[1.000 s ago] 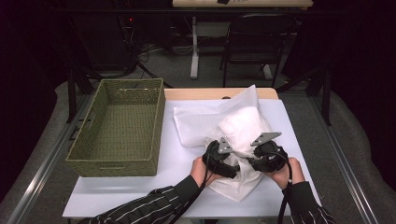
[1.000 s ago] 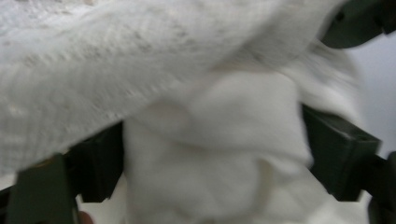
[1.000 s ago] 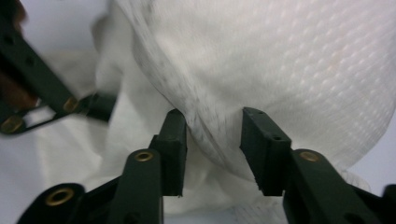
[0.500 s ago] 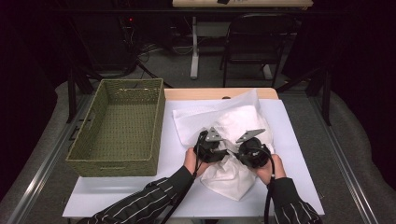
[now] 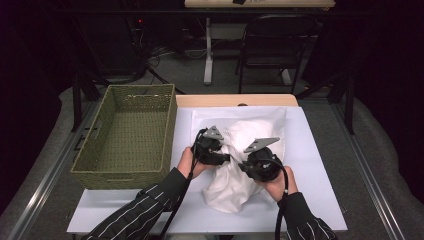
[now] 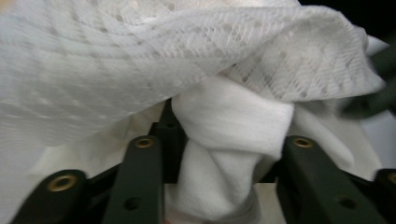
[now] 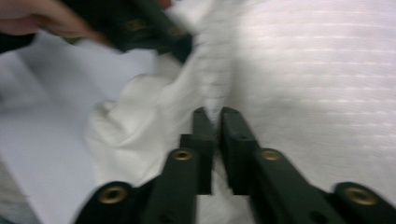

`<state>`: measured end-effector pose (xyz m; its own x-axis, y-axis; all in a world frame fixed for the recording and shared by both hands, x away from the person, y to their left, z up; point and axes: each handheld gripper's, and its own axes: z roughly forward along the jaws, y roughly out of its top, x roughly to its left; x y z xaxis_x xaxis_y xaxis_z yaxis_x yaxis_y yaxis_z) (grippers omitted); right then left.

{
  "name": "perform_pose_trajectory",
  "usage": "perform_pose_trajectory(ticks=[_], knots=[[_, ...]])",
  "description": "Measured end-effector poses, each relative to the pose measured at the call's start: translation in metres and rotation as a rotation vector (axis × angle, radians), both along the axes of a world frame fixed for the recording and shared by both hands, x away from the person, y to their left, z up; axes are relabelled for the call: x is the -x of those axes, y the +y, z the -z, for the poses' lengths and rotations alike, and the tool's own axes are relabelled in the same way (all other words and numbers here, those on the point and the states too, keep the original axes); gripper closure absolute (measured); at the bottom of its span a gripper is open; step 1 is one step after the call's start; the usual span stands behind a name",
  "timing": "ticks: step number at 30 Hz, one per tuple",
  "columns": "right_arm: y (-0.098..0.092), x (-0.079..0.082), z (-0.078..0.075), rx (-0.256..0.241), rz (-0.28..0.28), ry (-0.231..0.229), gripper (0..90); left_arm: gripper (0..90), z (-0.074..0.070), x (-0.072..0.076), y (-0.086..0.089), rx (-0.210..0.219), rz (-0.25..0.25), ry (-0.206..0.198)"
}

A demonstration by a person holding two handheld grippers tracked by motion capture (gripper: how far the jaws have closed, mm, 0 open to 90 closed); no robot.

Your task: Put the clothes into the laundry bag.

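A: Where's the white cloth (image 5: 239, 165) sitting?

B: It's lying bunched on the white sheet covering the table (image 5: 310, 165), right of the green woven basket (image 5: 125, 142), which is standing apart from it. Both claws are working at its middle.

A: Left claw (image 5: 227, 158)?

B: It's gripping a thick rolled fold of the cloth (image 6: 233, 140). The jaws are standing fairly wide with the roll packed between them, and a knit layer is draping over the top.

A: Right claw (image 5: 244, 167)?

B: Its jaws are nearly together, pinching a thin ridge of the cloth (image 7: 219, 88). That view is blurring, but the fabric is clearly running between the tips.

A: Spacing between the two?

B: Close, facing each other across the cloth in the high view. The left hand (image 5: 187, 162) and right hand (image 5: 280, 185) are holding them low over the table.
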<state>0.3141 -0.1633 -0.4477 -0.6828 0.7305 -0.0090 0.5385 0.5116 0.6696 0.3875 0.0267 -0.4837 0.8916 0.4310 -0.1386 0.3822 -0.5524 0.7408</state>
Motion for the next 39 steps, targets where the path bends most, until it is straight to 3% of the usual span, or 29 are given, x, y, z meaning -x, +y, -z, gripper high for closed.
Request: perform_pose_trajectory(ticks=[4,6,10,13,15,18,21,24,25,28,31,35,39], knots=[[-0.018,-0.003,0.01,0.025,0.043,0.013,67.6,38.8,0.002,0.003,-0.007,-0.065,0.048,0.017],[-0.022,-0.003,0.012,0.037,0.047,0.012,67.6,30.6,0.0,0.008,-0.007,-0.091,0.072,0.008],[-0.024,-0.003,0.012,0.051,0.045,-0.014,78.2,18.3,0.001,0.021,-0.005,-0.138,0.086,-0.036],[-0.026,-0.002,0.011,0.049,0.052,-0.031,82.9,15.6,0.009,0.028,-0.008,-0.117,0.047,-0.059],[-0.026,-0.002,0.012,0.05,0.059,-0.027,83.4,17.1,0.014,0.03,-0.015,-0.099,0.007,-0.085],[-0.026,-0.001,0.013,0.045,0.046,-0.02,72.8,23.9,0.02,0.03,-0.023,-0.071,-0.037,-0.134],[-0.024,0.001,0.012,0.051,0.029,-0.028,68.3,34.1,0.022,0.027,-0.026,-0.045,-0.048,-0.132],[-0.021,0.001,0.017,0.047,0.016,-0.002,68.0,46.4,0.025,0.025,-0.025,-0.018,-0.059,-0.125],[-0.02,0.001,0.018,0.057,0.007,0.002,69.2,49.7,0.025,0.023,-0.024,-0.015,-0.057,-0.121],[-0.015,0.0,0.023,0.113,0.014,-0.012,85.7,58.2,0.028,0.021,-0.022,0.002,-0.056,-0.116],[-0.012,0.001,0.022,0.125,0.013,-0.009,89.0,63.2,0.028,0.018,-0.021,0.026,-0.068,-0.109],[-0.014,0.008,0.01,0.078,-0.009,-0.007,89.7,65.7,0.019,0.003,-0.017,0.089,-0.13,-0.066],[-0.02,0.015,-0.004,0.013,-0.023,-0.021,89.7,66.0,0.011,-0.008,-0.024,0.118,-0.181,-0.042]])
